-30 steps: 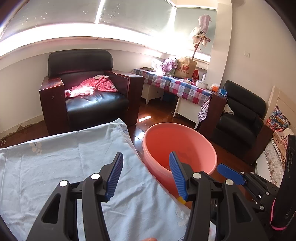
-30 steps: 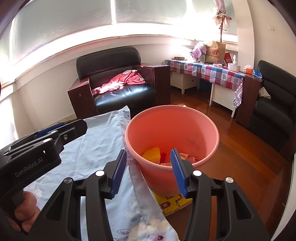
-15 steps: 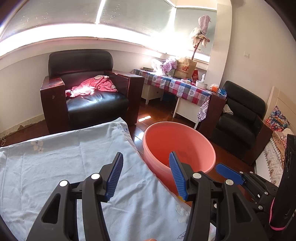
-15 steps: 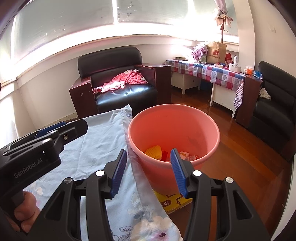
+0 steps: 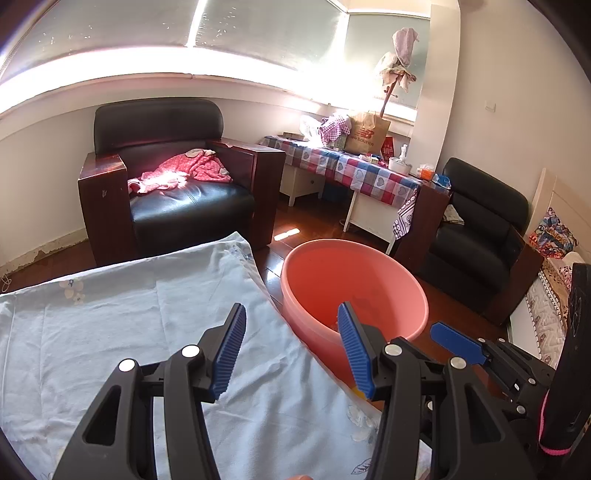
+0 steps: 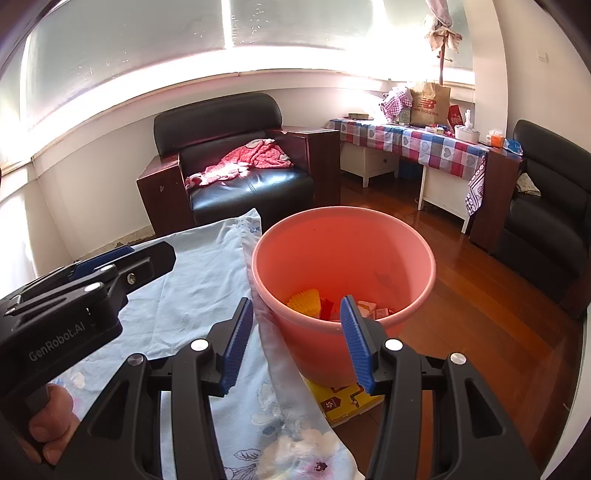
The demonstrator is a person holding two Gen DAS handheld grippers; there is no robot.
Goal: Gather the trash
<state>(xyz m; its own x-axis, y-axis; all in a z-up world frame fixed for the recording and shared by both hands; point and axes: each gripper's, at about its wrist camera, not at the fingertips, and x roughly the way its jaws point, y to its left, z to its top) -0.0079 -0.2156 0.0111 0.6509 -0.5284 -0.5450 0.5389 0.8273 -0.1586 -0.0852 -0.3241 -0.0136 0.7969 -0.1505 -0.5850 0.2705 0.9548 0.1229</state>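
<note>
While my right gripper (image 6: 295, 339) hangs with jaws apart and empty, the pink bucket (image 6: 343, 258) holding trash (image 6: 304, 301) sits just ahead; my left gripper (image 5: 291, 350), also spread, hovers over the blue sheet (image 5: 110, 314).

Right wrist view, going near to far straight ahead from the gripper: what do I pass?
Right gripper, open and empty → pink bucket with trash in it → wood floor → table with checked cloth → window.
</note>
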